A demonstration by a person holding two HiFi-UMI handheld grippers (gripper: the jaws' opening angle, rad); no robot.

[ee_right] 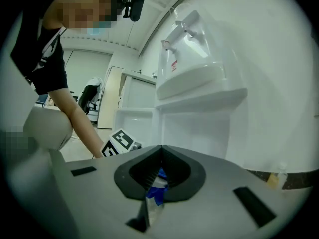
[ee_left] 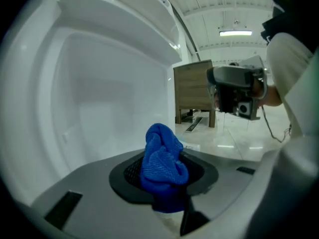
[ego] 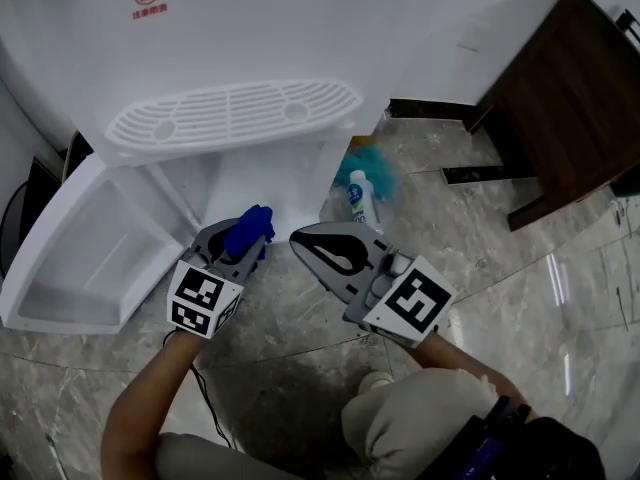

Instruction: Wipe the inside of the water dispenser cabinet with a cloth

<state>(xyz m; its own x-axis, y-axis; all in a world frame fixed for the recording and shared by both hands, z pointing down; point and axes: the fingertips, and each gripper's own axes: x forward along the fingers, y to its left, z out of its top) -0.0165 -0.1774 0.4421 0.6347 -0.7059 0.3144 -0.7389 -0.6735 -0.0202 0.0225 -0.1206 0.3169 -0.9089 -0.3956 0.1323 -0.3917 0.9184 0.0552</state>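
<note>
The person is working in what is looking like an office or a similar workplace: a white water dispenser (ego: 235, 118) is standing on a polished, grey, stone-patterned floor (ego: 560, 298), with a dark wooden cabinet (ego: 575, 98) sitting close beside it. Overhead, a long ceiling light (ee_left: 235, 33) is glowing in a panelled white ceiling (ee_left: 219, 9), and the glossy floor is throwing back its glare.

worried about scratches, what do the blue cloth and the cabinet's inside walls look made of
The blue cloth: soft knitted textile, likely microfibre; fine ribbed loops and limp folds show. The cabinet inside walls: white moulded plastic, it seems, smooth and slightly glossy with soft highlights.
</note>
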